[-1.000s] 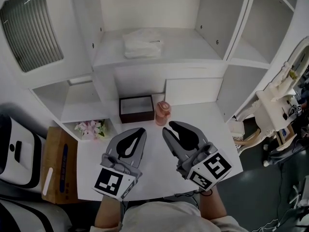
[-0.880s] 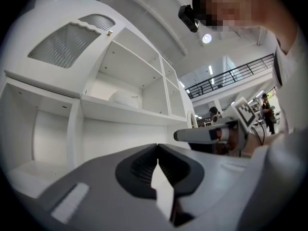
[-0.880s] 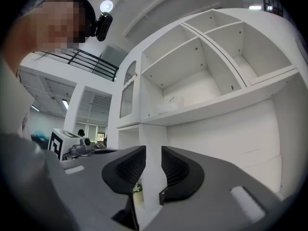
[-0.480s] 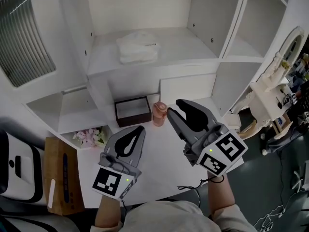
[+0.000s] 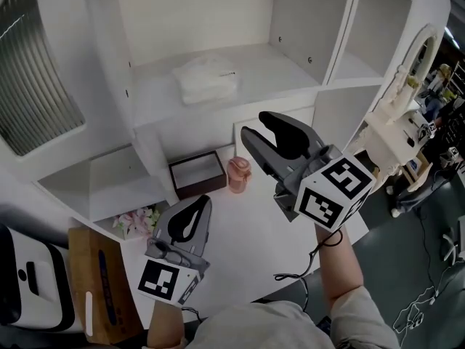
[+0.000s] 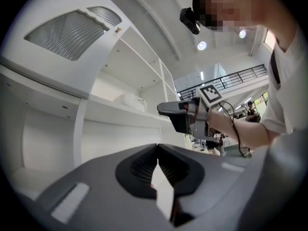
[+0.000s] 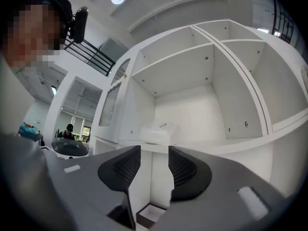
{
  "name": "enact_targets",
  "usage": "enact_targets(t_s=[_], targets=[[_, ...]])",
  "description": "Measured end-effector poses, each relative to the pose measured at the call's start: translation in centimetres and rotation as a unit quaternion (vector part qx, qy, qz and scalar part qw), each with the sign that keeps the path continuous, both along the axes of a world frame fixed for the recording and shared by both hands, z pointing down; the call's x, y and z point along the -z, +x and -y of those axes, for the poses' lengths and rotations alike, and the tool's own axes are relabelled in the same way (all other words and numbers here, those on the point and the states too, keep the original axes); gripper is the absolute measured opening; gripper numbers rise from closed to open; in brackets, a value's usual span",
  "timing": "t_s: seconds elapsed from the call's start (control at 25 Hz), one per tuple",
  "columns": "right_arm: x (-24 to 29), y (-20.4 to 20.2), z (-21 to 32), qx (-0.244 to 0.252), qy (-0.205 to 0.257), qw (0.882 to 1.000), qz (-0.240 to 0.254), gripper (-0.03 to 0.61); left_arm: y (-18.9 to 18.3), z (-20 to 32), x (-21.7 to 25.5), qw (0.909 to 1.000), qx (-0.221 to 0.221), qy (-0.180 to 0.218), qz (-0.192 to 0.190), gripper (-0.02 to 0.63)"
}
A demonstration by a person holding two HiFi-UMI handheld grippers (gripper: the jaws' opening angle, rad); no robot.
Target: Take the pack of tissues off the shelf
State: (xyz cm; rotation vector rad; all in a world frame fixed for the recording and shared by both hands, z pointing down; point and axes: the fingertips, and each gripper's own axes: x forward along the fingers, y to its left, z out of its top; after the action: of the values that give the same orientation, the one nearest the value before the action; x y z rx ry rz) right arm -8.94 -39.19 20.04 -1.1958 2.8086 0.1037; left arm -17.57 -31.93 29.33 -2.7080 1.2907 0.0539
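Head view shows a dark box (image 5: 197, 173) open at the back edge of the worktop (image 5: 240, 231), only pale lining inside; the pack of tissues (image 5: 208, 78) lies on the shelf (image 5: 283, 64), nearer its left edge; right gripper view sets it just above the spread, empty jaws of the right gripper (image 7: 154, 150), which have just widened; that gripper has risen since before; left gripper (image 5: 204, 199) is pressed together

A: What colour is the shelf (image 5: 276, 60)?
B: White, like the pack (image 5: 207, 78) on it and the desk (image 5: 247, 224).
A: And the grippers?
B: The left gripper (image 5: 203, 201) and the right gripper (image 5: 259, 126) are grey with black pads. The cube (image 5: 334, 191) on each has black-and-white square markers.
A: By the desk's back edge?
B: A dark brown box (image 5: 197, 173), pale inside, and a pink jar (image 5: 238, 174).
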Motion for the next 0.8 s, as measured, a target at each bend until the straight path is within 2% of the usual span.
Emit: enact_targets(t_s=[0.32, 0.8], targets=[[2.2, -1.2, 3.0, -0.028, 0.004, 0.999, -0.016, 0.219, -2.3, 0.7, -0.2, 0.9999, -0.001, -0.001, -0.012, 0.002], [3.1, -1.9, 5.8, -0.052, -0.014, 0.999, -0.004, 0.224, -4.8, 1.7, -0.1, 0.9996, 0.009, -0.001, -0.026, 0.002]])
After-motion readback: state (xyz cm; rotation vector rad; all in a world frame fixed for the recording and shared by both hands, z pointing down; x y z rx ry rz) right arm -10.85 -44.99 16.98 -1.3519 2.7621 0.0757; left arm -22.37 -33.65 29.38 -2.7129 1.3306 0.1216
